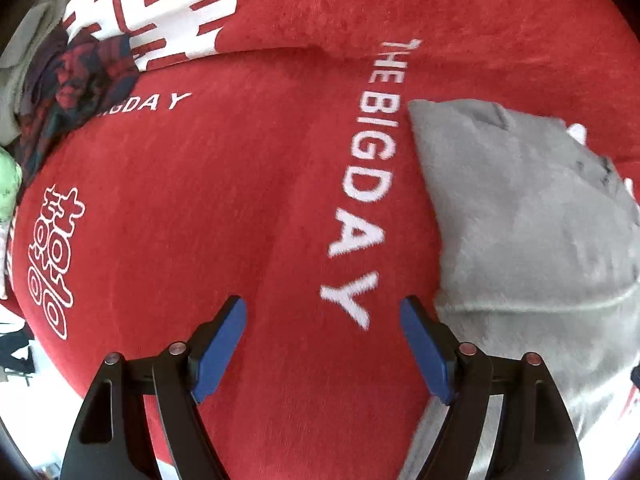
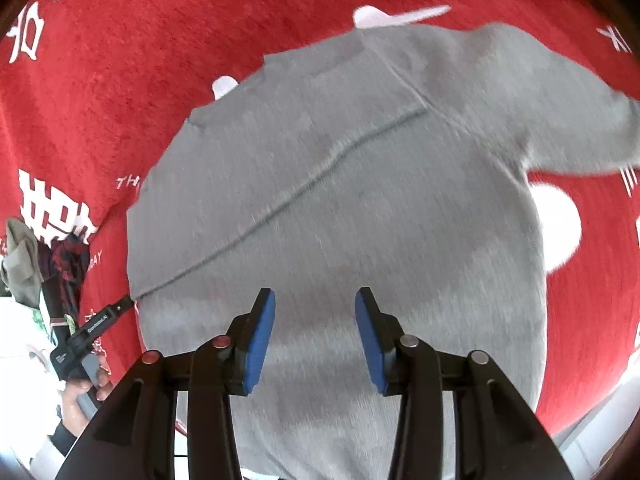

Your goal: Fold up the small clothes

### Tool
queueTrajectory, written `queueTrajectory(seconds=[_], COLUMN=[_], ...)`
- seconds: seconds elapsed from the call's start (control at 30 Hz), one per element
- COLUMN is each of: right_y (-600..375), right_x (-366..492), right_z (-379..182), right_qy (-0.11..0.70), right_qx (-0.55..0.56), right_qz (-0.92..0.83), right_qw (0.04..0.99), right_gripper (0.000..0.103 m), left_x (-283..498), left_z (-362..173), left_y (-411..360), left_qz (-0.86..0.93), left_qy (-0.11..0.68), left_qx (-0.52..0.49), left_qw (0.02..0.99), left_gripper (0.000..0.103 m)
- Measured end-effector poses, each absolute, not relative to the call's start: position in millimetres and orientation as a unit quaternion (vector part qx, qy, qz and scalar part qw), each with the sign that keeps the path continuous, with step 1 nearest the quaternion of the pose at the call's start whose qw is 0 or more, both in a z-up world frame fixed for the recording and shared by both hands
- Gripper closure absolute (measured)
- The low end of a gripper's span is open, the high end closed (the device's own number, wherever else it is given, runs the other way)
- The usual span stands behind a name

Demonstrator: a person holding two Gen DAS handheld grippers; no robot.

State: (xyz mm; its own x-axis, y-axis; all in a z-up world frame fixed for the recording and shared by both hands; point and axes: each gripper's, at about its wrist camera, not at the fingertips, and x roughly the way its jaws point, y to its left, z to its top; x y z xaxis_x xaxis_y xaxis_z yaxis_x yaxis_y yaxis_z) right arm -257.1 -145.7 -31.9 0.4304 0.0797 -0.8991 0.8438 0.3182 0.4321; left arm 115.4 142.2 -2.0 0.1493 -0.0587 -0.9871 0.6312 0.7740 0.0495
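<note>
A grey sweater (image 2: pixel 340 184) lies spread on a red blanket (image 2: pixel 120 80), with a fold line running diagonally across it and a sleeve reaching to the right. My right gripper (image 2: pixel 314 294) hovers just above its near part, open, with nothing between the blue pads. In the left wrist view the sweater (image 1: pixel 520 220) fills the right side. My left gripper (image 1: pixel 322 304) stands open over the bare red blanket (image 1: pixel 200 200), just left of the sweater's edge and holding nothing. The right wrist view also shows the left gripper (image 2: pixel 92 328), held by a hand (image 2: pixel 80 396).
The blanket carries white lettering (image 1: pixel 360 184) and white characters. A dark red plaid garment (image 1: pixel 80 80) and a grey-green cloth (image 1: pixel 36 40) are piled at the far left. Something pale green (image 1: pixel 8 188) lies at the left edge.
</note>
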Motion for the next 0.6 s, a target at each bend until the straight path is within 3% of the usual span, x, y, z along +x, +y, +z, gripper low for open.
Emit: queueTrajectory(seconds=[0.4,0.43,0.47,0.6], right_y=[-111.3,-109.5,-107.5,-102.7], right_x=[-300.1,-304.7,-309.1,-329.9], right_z=[-24.9,-25.5,-26.1,-33.9], right_qy=[0.417,0.414,0.41,0.398], right_qx=[0.55,0.554,0.558,0.58], right_qz=[-0.311,-0.314,-0.317,-0.325], right_qw=[0.654,0.651,0.648,0.632], right_gripper=[0.045,0.045,0.045,0.044], left_x=[32.7,23.5,19.2,-6.2], left_z=[27.7,30.2,30.8,34.5], left_y=[95.2,90.1,87.1,71.1], left_qz=[-0.368,-0.38,-0.387,-0.411], left_qy=[0.592,0.591,0.591,0.582], left_qx=[0.267,0.266,0.265,0.272], left_qw=[0.665,0.66,0.656,0.647], left_gripper=[0.023,0.018,0.0,0.0])
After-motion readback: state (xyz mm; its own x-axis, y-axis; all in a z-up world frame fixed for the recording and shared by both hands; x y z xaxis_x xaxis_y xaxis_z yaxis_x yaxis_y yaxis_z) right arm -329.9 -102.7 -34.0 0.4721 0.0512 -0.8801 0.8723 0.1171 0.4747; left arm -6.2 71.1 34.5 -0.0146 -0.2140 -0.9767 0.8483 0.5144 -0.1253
